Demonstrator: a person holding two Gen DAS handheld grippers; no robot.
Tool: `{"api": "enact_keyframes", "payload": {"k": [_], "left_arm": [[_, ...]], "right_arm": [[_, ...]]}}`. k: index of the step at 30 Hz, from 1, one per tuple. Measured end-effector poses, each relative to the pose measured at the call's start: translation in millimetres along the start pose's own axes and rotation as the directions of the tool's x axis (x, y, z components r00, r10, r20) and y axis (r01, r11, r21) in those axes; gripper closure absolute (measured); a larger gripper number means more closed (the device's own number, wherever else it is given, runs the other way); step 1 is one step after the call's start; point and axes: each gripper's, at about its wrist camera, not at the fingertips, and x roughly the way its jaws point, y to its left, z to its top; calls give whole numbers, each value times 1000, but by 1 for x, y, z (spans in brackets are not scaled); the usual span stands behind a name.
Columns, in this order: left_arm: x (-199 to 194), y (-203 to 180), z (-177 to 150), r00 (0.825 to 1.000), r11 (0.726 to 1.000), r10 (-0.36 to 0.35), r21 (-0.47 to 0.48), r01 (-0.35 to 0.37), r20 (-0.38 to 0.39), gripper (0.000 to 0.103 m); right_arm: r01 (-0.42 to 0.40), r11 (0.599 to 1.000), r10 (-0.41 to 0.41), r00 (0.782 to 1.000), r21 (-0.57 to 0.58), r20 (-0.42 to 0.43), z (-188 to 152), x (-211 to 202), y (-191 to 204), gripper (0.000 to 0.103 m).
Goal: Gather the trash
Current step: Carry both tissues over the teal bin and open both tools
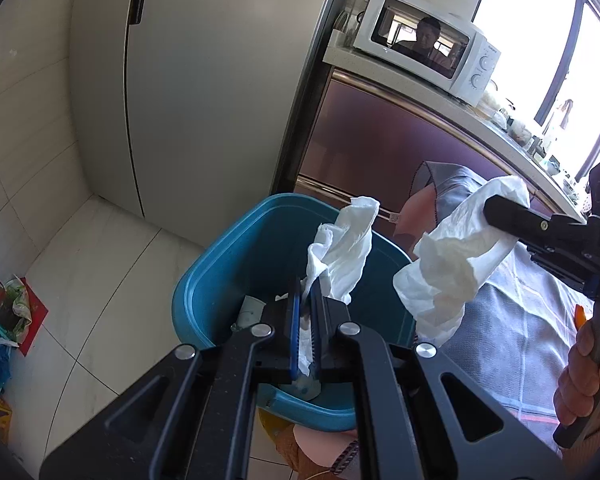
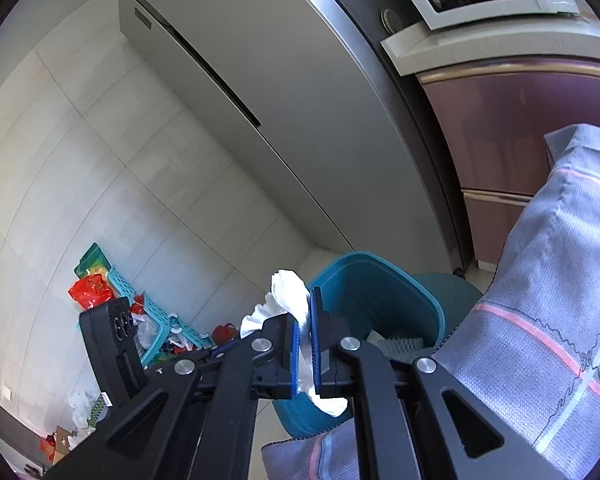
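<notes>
In the left wrist view my left gripper is shut on a crumpled white tissue, held over the mouth of a blue bin that has some trash inside. To its right, my right gripper pinches a second, larger white tissue beside the bin's rim; a hand holds its grip. The right wrist view shows the right gripper shut on its tissue, with the blue bin just beyond the fingers. The left gripper's body shows at the left.
A tall grey fridge stands behind the bin. A microwave sits on a counter over purple cabinets. A grey cloth with pink stripes hangs right of the bin. A teal basket and bags lie on the tiled floor at left.
</notes>
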Motion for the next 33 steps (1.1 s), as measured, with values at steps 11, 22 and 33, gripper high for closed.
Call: {"api": "enact_keyframes", "payload": {"k": [11, 22, 33], "left_arm": [[32, -3, 4, 999, 1000, 20, 8, -20, -47, 97], [48, -5, -5, 997, 1000, 6, -22, -8, -79, 75], [4, -27, -4, 999, 998, -50, 25, 49, 14, 66]], "right_arm": [[65, 997, -63, 996, 33, -69, -8, 27, -17, 97], [109, 992, -104, 991, 56, -81, -13, 34, -26, 76], [93, 995, -92, 995, 24, -39, -18, 0, -26, 75]]}}
